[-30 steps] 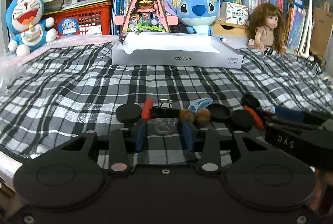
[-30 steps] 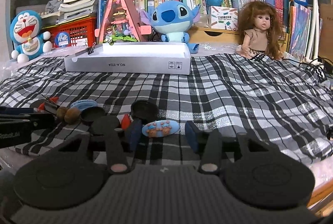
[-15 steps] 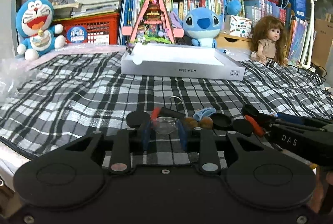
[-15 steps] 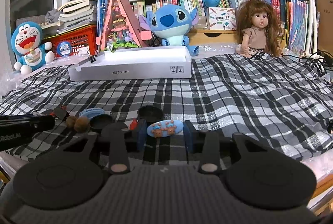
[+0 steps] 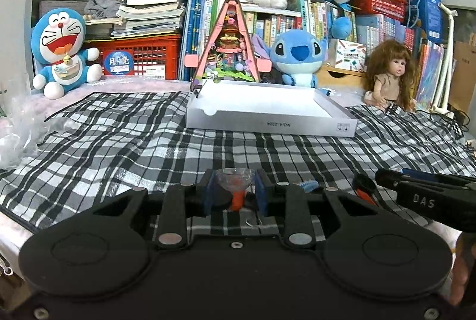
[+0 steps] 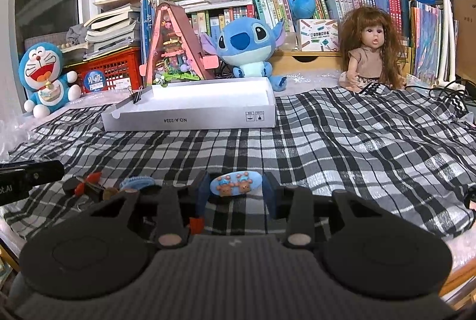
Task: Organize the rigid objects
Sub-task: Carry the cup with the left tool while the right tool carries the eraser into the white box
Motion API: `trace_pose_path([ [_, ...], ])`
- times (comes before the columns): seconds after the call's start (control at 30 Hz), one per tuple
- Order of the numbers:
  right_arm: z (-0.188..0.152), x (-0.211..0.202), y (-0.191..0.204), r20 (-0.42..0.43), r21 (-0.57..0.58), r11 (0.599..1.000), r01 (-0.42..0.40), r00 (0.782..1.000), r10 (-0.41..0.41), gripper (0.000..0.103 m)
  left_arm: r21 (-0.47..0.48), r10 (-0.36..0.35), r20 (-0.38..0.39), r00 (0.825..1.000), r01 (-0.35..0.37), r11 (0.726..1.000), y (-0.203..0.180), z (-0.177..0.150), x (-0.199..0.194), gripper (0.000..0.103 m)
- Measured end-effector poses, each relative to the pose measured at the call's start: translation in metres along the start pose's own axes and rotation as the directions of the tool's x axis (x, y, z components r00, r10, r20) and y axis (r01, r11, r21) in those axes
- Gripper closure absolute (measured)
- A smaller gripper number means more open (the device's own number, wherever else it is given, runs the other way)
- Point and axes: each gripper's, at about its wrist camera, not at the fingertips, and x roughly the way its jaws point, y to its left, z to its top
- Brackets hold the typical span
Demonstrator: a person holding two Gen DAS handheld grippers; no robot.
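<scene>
Both fingers closed, lifted clear cup (image 5: 235, 180) & hair clip (image 6: 236, 186) off plaid cloth (image 5: 119, 141).

Both my cameras ride low behind my fingers, looking forward and slightly down across the plaid cloth (image 5: 119, 141) toward the bookshelf wall. My left view sits further left: the white box (image 5: 267, 120) lies dead ahead, and my right gripper (image 5: 386, 177) pokes in from its right edge. My right view sees the same box (image 6: 190, 119) off to the left, the doll (image 6: 369, 52) nearer. Both share the box, the plush toys and the cloth.
</scene>
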Motion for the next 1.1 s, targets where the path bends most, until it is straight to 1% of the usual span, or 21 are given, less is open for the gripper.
trace_pose_path([
  [0.17,0.009,0.005,0.000,-0.002,0.015,1.000,-0.014,1.000,0.014,0.060,-0.023,-0.003,-0.012,1.000,0.003,1.000,0.003,0.012,0.014,0.077],
  [0.3,0.018,0.013,0.000,-0.016,0.019,0.999,-0.026,1.000,0.026,0.060,-0.008,0.003,0.010,1.000,-0.003,1.000,0.001,0.032,0.028,0.077],
  [0.47,0.033,0.023,-0.002,-0.025,0.047,0.998,-0.033,0.999,0.035,0.060,-0.020,-0.021,0.016,1.000,0.021,1.000,0.001,0.053,0.043,0.077],
  [0.53,0.039,0.027,-0.002,-0.028,0.045,0.998,-0.034,0.999,0.035,0.060,-0.021,-0.031,0.006,1.000,0.031,0.999,0.001,0.060,0.050,0.077],
  [0.6,0.046,0.033,-0.002,-0.037,0.043,0.998,-0.039,0.999,0.040,0.060,-0.021,-0.045,-0.016,0.999,0.045,0.999,0.002,0.067,0.059,0.077],
  [0.73,0.061,0.046,-0.003,-0.066,0.044,0.998,-0.052,0.996,0.055,0.060,-0.060,-0.076,-0.075,0.994,0.071,0.996,0.010,0.083,0.080,0.077],
  [0.87,0.080,0.061,-0.003,-0.096,0.059,0.996,-0.068,0.993,0.073,0.060,-0.057,-0.089,-0.116,0.989,0.082,0.995,0.014,0.104,0.103,0.077],
  [0.93,0.091,0.071,-0.003,-0.123,0.064,0.995,-0.081,0.988,0.088,0.060,-0.045,-0.107,-0.156,0.982,0.102,0.994,0.014,0.118,0.120,0.077],
  [1.07,0.120,0.095,-0.002,-0.177,0.075,0.993,-0.087,0.979,0.099,0.060,-0.066,-0.117,-0.230,0.966,0.105,0.992,0.016,0.144,0.155,0.077],
  [1.1,0.127,0.102,-0.001,-0.191,0.075,0.993,-0.090,0.976,0.103,0.060,-0.077,-0.129,-0.252,0.959,0.113,0.991,0.016,0.149,0.165,0.077],
])
